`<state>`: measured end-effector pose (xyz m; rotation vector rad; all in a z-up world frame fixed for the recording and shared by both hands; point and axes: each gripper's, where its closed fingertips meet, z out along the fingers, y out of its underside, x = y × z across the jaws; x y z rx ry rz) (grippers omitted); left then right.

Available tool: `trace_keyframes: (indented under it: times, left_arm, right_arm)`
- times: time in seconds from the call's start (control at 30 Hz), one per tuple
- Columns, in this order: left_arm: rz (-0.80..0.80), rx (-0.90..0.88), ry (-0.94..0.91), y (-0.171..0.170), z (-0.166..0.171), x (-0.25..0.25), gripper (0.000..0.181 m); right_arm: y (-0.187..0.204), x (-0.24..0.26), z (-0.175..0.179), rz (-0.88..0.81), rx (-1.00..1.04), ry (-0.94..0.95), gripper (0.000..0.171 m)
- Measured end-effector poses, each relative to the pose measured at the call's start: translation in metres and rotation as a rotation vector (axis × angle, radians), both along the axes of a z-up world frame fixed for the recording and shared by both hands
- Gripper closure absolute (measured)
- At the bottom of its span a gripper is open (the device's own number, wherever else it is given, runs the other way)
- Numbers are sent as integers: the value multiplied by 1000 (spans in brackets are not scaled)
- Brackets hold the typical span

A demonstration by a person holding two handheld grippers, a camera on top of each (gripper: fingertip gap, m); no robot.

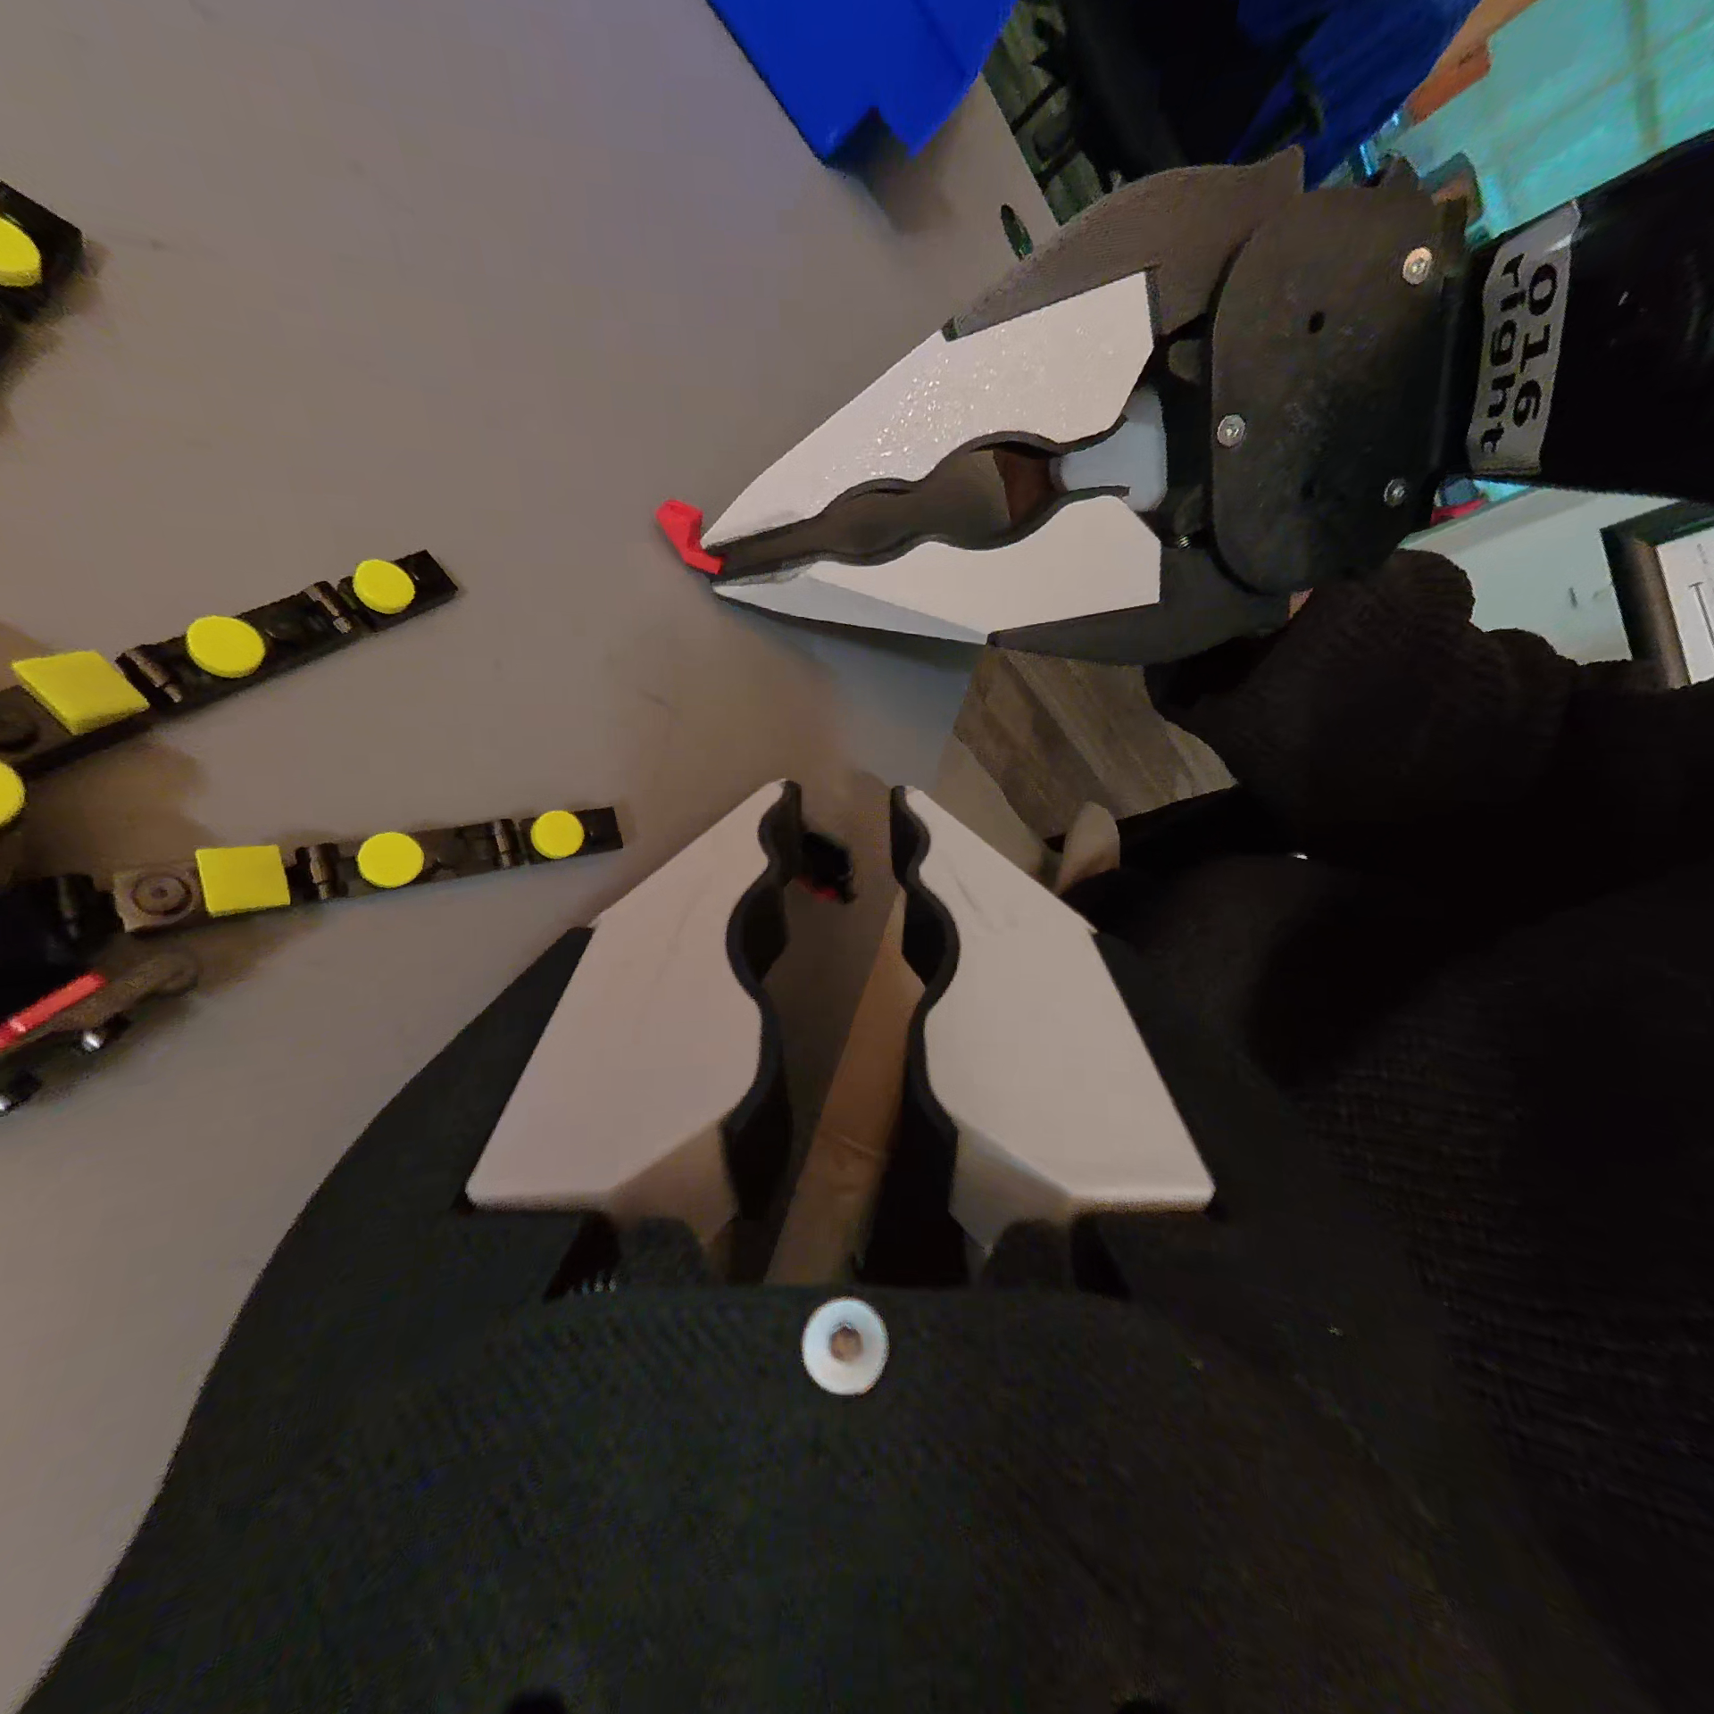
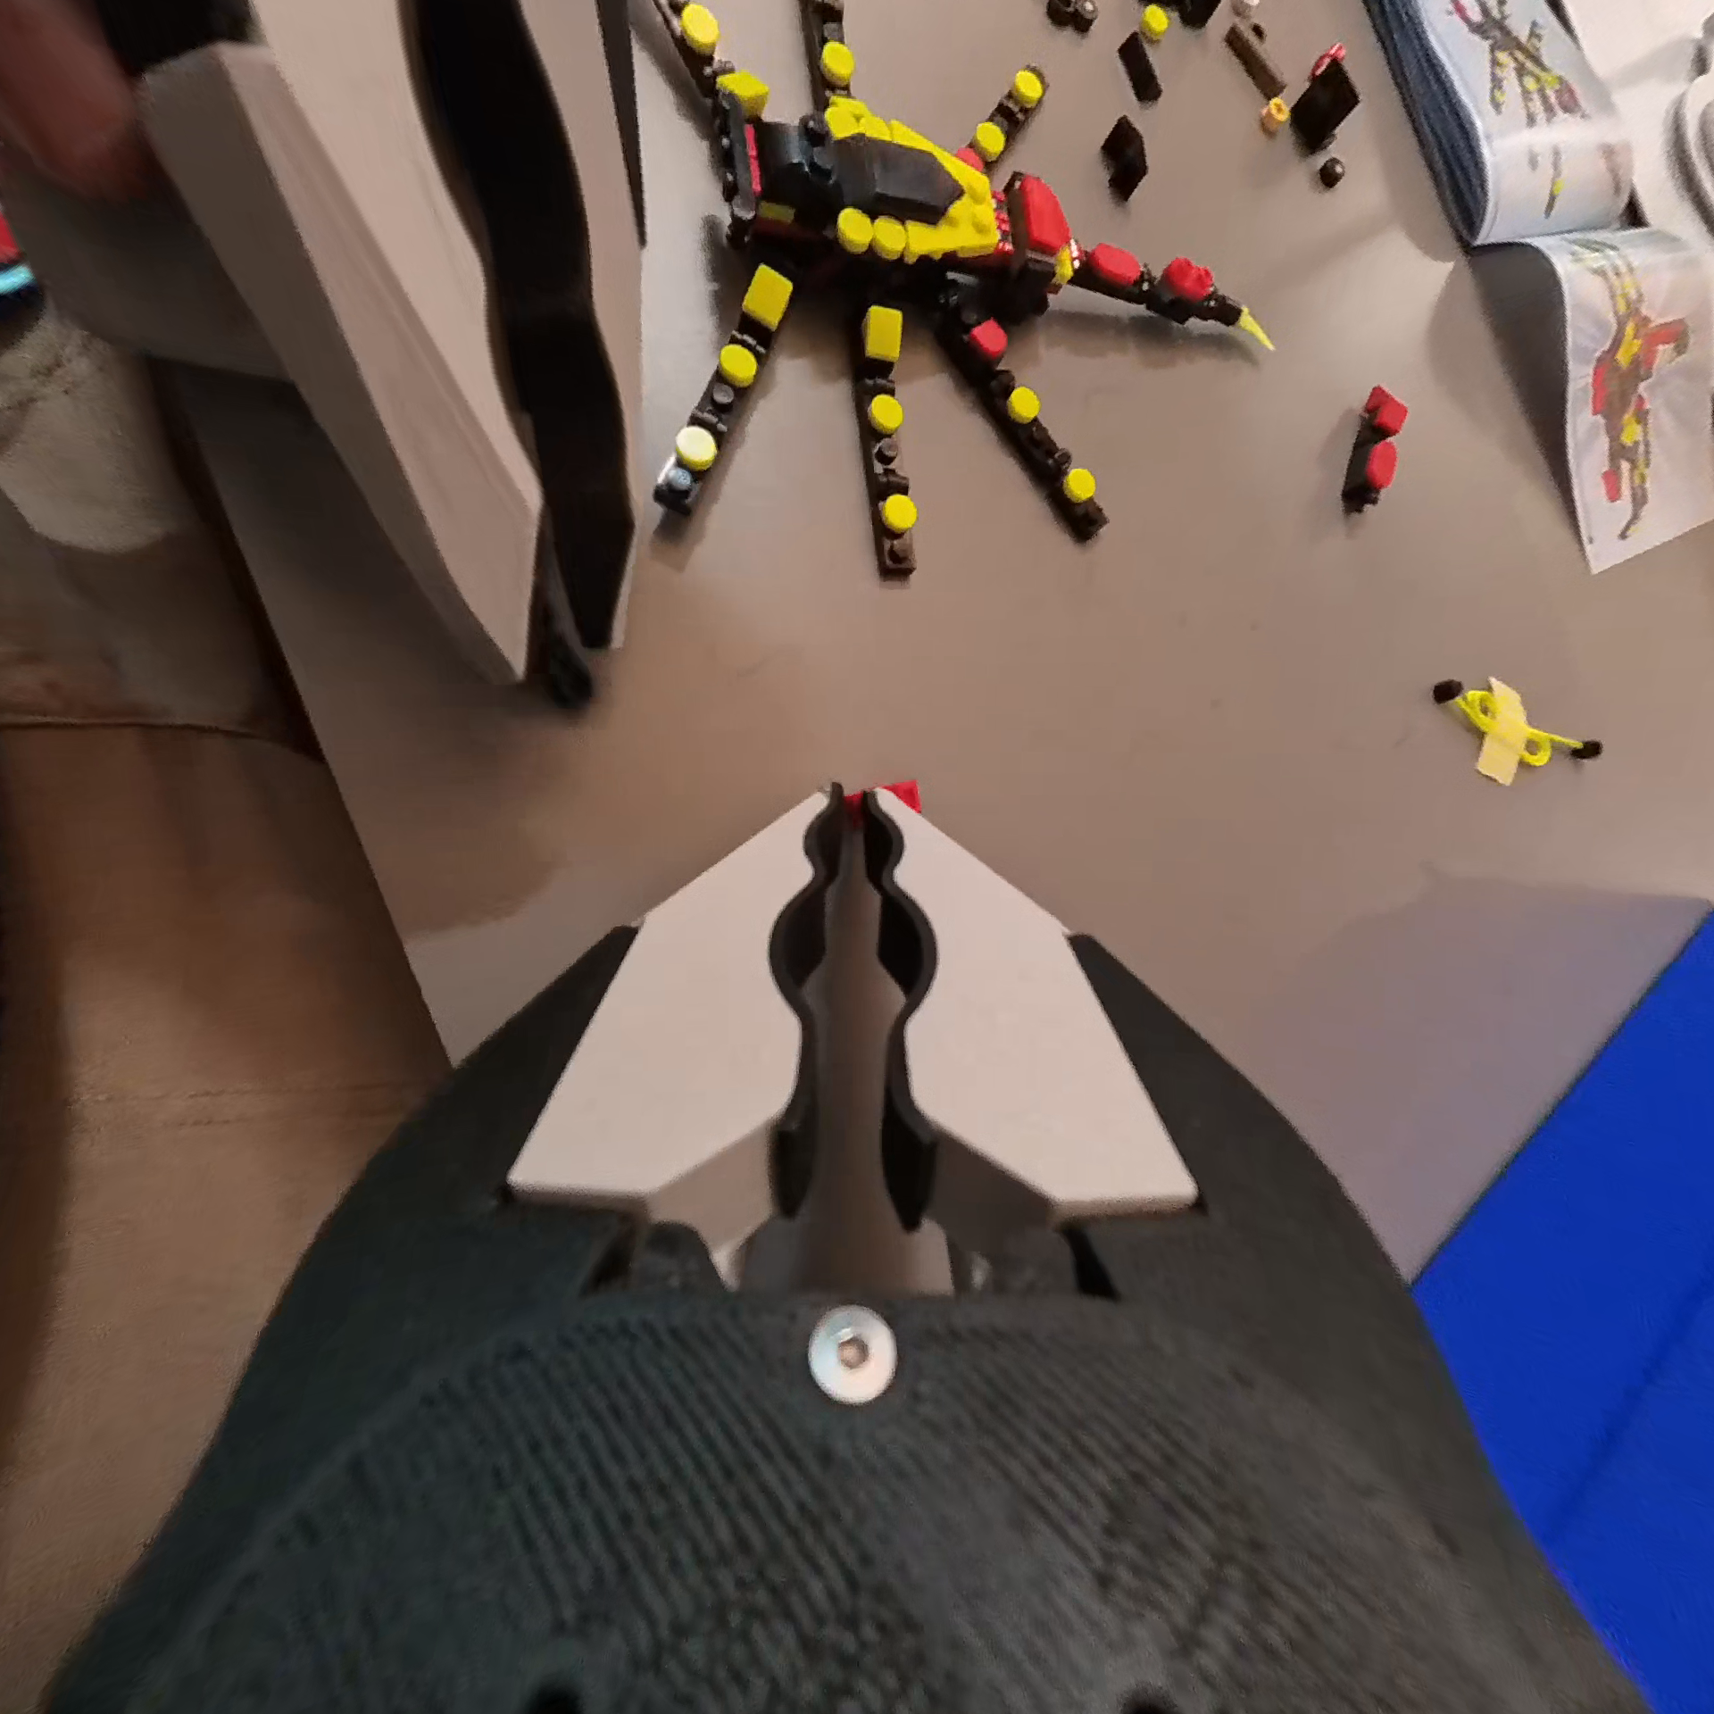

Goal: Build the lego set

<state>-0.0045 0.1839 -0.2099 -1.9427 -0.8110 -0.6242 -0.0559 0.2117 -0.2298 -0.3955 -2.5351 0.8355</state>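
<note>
My right gripper (image 2: 851, 796) is shut on a small red piece (image 2: 898, 795) at its fingertips, low over the grey table (image 2: 1113, 649). The left wrist view shows it (image 1: 709, 556) pinching that red piece (image 1: 686, 538). My left gripper (image 1: 844, 793) is open near the table's edge. A small black piece with a red bit (image 1: 825, 867) lies against its left pad (image 1: 774, 863), and the right pad stands clear of it. The black, yellow and red spider-like model (image 2: 881, 204) lies farther along the table; two of its legs (image 1: 232, 640) show in the left wrist view.
A blue bin (image 2: 1595, 1298) stands at the right, also in the left wrist view (image 1: 863, 65). Open instruction booklets (image 2: 1530, 121) lie at the far right. Loose black and red pieces (image 2: 1373, 445) and a taped yellow string (image 2: 1507, 733) lie on the table.
</note>
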Motion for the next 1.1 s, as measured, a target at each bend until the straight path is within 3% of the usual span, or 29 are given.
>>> trace_keyframes:
  times: [0.2, 0.33, 0.53, 0.7, 0.87, 1.1]
  left_arm:
    - [35, 9, 1, -7, 4, -7, 159]
    - [97, 138, 118, -18, 35, -26, 154]
    - [2, 313, 199, -9, 69, -8, 145]
    - [-170, 417, 161, -1, 85, 26, 152]
    - [-137, 393, 223, -1, 83, 21, 174]
    - [-138, 356, 210, 6, 75, 23, 175]
  right_arm:
    - [-6, 6, 28, -29, -249, -129, 170]
    - [-10, 12, 53, -19, -445, -205, 170]
    - [-39, 64, 75, 248, -668, -510, 170]
    - [-37, 65, 100, 261, -843, -589, 170]
    - [-34, 56, 118, 220, -1003, -650, 171]
    - [-41, 55, 111, 185, -989, -676, 171]
